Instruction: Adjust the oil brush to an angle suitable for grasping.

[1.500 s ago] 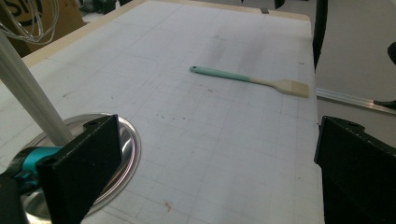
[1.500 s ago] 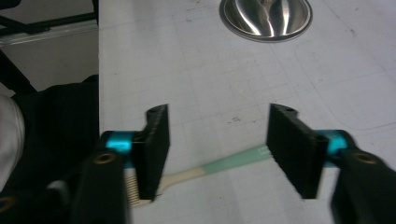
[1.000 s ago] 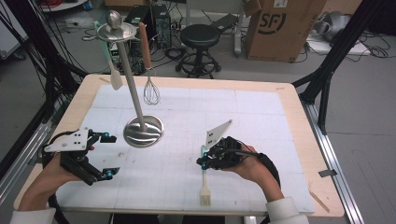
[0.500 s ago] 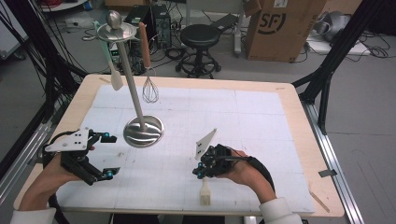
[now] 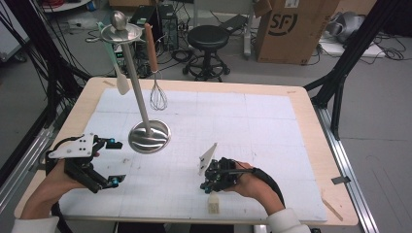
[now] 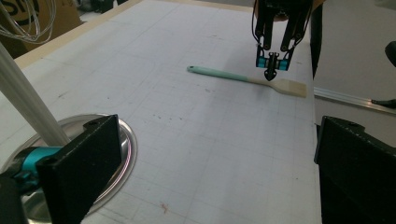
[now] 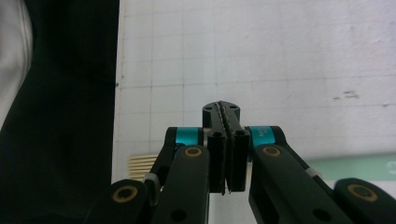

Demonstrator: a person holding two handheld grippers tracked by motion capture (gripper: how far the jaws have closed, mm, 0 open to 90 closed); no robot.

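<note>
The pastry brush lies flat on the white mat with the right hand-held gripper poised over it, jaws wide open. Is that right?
Not quite. The right hand-held gripper has its jaws shut, pads pressed together with nothing between them, as the right gripper view shows. The rest stands: the pastry brush lies flat on the white mat, the gripper over it.

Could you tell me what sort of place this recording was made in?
Probably a lab or workshop set up for recording: a wooden table framed by black struts, cables on the floor, a cardboard box and stool behind.
</note>
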